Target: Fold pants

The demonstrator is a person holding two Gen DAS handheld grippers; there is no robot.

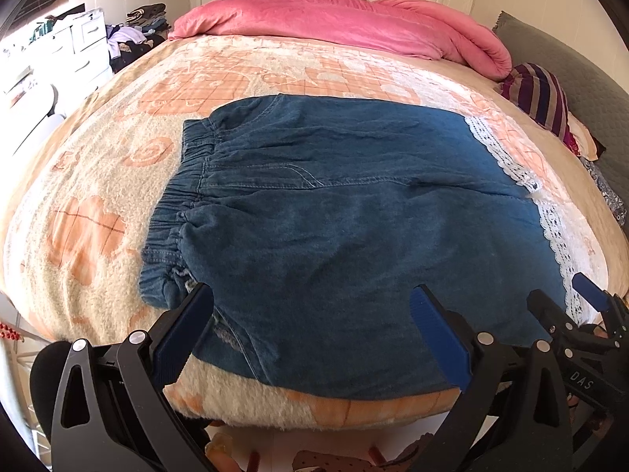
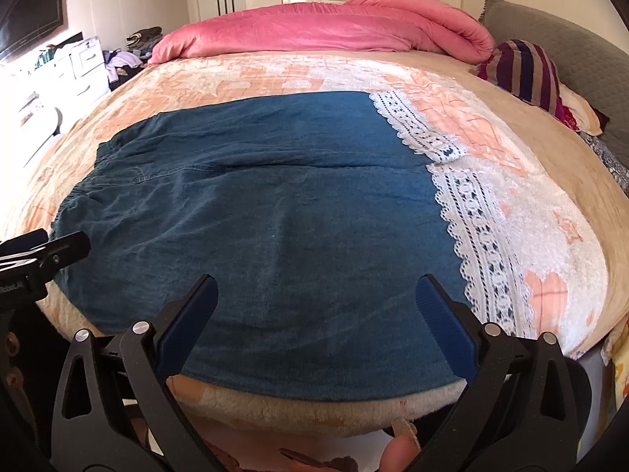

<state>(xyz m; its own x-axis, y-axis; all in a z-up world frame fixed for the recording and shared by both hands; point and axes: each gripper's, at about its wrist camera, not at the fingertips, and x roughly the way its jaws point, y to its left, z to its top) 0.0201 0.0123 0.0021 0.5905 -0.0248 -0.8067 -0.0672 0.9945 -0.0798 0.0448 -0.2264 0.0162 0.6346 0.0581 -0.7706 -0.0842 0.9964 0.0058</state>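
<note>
your pants [image 1: 354,212] lie flat across the bed [image 1: 98,181], waistband [image 1: 177,204] to your left and lace hem [image 2: 475,212] to your right, near edge just by the bed's front so both ends are within reach. your left hand-held gripper [image 1: 310,330] hangs released over the near edge by the waistband; your right hand-held gripper [image 2: 316,326] hangs released over the near edge toward the hem. neither grips cloth. spread like this, they look placed to pinch that edge and carry it over.
</note>
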